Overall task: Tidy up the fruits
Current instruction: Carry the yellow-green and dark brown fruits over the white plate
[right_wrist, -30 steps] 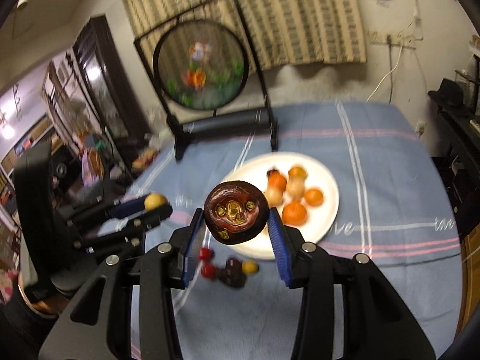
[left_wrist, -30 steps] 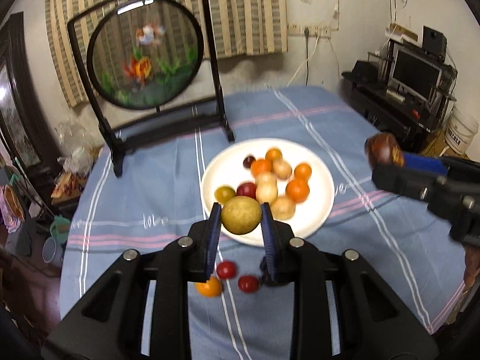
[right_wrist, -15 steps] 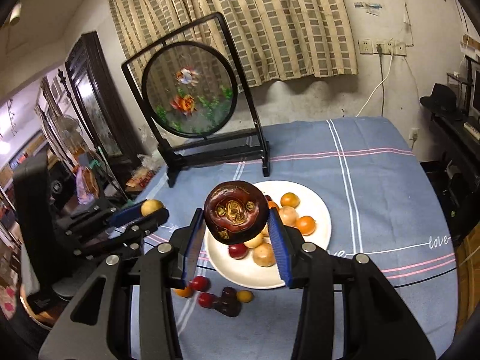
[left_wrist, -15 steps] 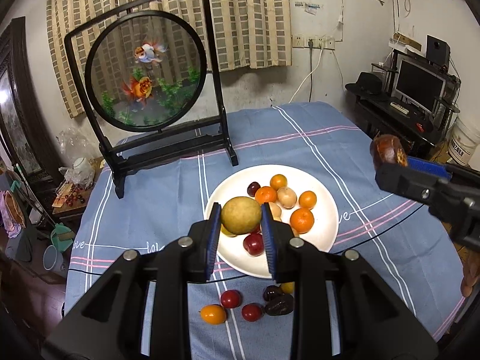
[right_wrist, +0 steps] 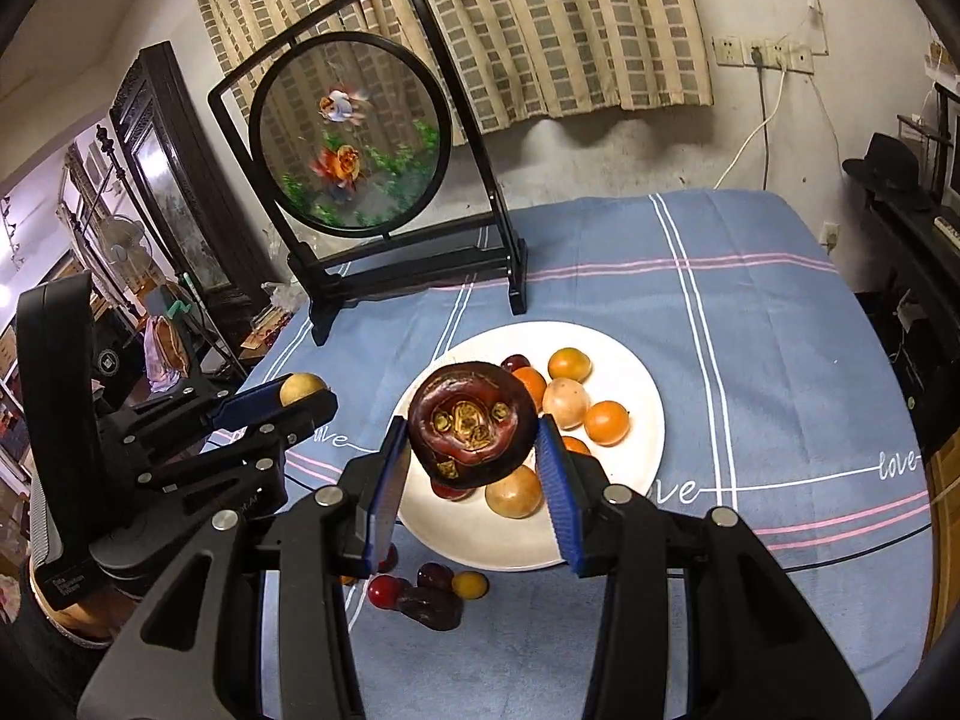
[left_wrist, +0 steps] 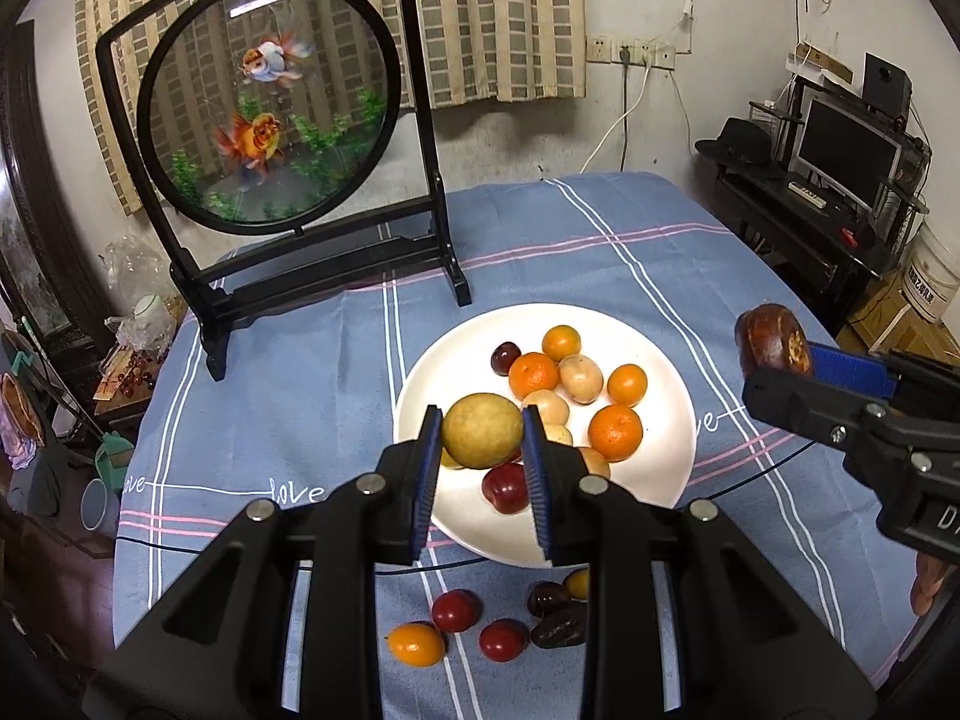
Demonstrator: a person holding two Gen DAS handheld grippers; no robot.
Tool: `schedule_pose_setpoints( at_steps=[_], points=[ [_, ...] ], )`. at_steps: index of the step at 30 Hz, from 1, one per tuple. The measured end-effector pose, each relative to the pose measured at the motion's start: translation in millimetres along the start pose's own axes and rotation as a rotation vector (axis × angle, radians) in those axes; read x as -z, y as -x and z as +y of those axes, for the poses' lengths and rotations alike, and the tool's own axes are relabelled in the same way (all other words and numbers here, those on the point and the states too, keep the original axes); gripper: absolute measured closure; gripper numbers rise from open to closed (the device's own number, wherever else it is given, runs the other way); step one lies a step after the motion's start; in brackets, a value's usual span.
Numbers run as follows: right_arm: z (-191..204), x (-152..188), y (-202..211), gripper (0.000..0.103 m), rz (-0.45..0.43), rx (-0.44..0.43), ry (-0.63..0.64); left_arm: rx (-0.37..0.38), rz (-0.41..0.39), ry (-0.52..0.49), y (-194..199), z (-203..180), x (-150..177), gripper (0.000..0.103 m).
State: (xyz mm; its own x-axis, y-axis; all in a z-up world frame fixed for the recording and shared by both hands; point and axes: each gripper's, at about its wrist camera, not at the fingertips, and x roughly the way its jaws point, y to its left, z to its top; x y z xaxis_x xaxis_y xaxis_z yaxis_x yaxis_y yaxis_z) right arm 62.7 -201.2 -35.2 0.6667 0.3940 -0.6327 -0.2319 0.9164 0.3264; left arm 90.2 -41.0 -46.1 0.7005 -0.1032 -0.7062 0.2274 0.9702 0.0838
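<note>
Between left jaws: yellow-green fruit (left_wrist: 482, 430).

Yellow-green round fruit (left_wrist: 482, 431) clamped between blue pads, held above near-left part of white plate (left_wrist: 672, 402).
Dark maroon flattish fruit (right_wrist: 471, 425), gold-patterned face toward camera, clamped between blue pads above plate's near side.
Plate on blue cloth: oranges (left_wrist: 615, 432), tan round fruits (left_wrist: 580, 378), dark red ones (left_wrist: 506, 487), loosely clustered.
Off plate, just beside near rim: two red fruits (left_wrist: 454, 611), small orange one (left_wrist: 416, 644), small yellow one (right_wrist: 468, 584), dark brown pieces (left_wrist: 558, 627).
</note>
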Motion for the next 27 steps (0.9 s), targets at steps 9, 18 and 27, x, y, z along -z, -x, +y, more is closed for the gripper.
schedule_pose_setpoints(
  at_steps=[9, 18, 27],
  points=[
    [-8, 6, -5, 0.06, -0.005, 0.1, 0.063, -0.002, 0.002, 0.042, -9, 22, 5, 0.076],
    [-40, 25, -17, 0.06, 0.059, 0.138, 0.01, -0.029, 0.045, 0.091, -27, 45, 12, 0.076],
    [-33, 19, -38, 0.06, 0.077, 0.086, 0.029, -0.011, 0.049, 0.06, -54, 37, 0, 0.076]
  ],
)
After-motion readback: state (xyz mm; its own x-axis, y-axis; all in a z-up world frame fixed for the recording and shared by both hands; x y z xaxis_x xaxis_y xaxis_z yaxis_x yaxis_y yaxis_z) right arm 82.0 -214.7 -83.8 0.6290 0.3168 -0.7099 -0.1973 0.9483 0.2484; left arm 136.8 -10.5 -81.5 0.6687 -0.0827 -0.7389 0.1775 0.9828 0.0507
